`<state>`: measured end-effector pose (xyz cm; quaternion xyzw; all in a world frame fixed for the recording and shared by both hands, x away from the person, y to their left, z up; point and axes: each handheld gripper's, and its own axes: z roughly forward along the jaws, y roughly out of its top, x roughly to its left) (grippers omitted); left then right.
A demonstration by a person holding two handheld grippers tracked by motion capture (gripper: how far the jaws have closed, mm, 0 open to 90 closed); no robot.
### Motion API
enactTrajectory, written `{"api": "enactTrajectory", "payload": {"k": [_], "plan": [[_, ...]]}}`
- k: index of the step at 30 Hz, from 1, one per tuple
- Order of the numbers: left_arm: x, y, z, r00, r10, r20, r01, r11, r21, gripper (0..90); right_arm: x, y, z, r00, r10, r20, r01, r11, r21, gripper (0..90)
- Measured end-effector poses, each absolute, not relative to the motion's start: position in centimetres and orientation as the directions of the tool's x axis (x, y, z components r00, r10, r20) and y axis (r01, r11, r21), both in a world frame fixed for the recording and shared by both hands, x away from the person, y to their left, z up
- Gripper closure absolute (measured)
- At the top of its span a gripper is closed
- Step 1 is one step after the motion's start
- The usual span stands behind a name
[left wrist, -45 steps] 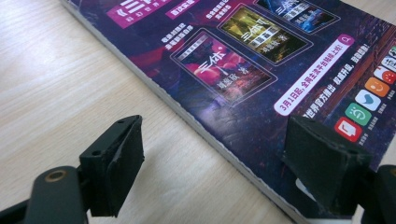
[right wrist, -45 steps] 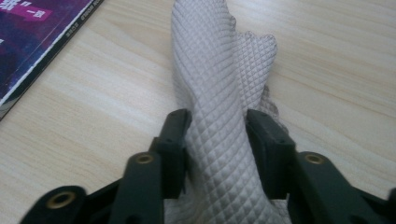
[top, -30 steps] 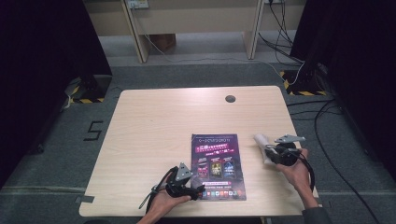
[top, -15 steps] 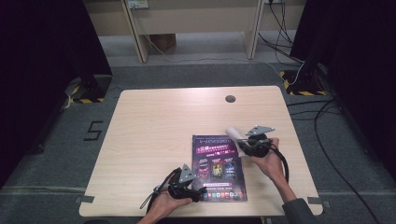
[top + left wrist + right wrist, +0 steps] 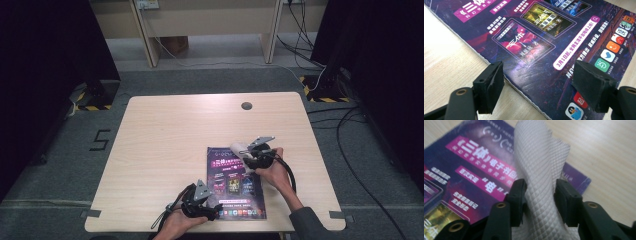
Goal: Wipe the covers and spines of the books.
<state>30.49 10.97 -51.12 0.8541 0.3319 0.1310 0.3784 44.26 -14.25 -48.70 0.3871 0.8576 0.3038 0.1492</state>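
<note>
Right gripper [image 5: 250,151] has carried its white cloth [image 5: 541,182] from bare table onto the poster's [image 5: 544,50] top corner, jaws just easing yet cloth between them, ready to wipe; left gripper [image 5: 537,90] stands wide, empty, over the poster's lower edge

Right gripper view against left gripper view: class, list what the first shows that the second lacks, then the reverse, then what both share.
Right gripper view alone: a white quilted cloth between the right gripper jaws, which have just been opening, above the booklet's title end. Left gripper view alone: the left gripper open, its jaws either side of the booklet's near edge, and a row of app icons. Both: the purple booklet on the wooden table.
</note>
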Motion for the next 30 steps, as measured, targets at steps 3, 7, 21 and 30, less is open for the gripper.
{"api": "enactTrajectory", "payload": {"k": [3, 7, 21, 30], "plan": [[30.5, 11.0, -51.1, 0.743, 0.668, -0.032, 0.472, -0.49, 0.733, 24.6, 44.1, -14.2, -47.8, -0.652, 0.758, -0.023, 0.559, 0.501, 0.66, 58.5], [30.5, 10.9, -51.1, 0.74, 0.672, -0.03, 0.475, -0.49, 0.731, 25.0, 44.1, -13.3, -47.9, -0.684, 0.728, -0.053, 0.534, 0.549, 0.643, 66.9], [30.3, 10.8, -51.1, 0.737, 0.676, -0.024, 0.472, -0.489, 0.734, 25.4, 46.0, -15.2, -49.1, -0.598, 0.796, -0.091, 0.584, 0.51, 0.632, 77.4], [30.4, 10.9, -51.1, 0.738, 0.674, -0.027, 0.474, -0.49, 0.732, 25.3, 45.1, -13.4, -49.1, -0.663, 0.745, -0.076, 0.547, 0.552, 0.629, 78.7]]}}
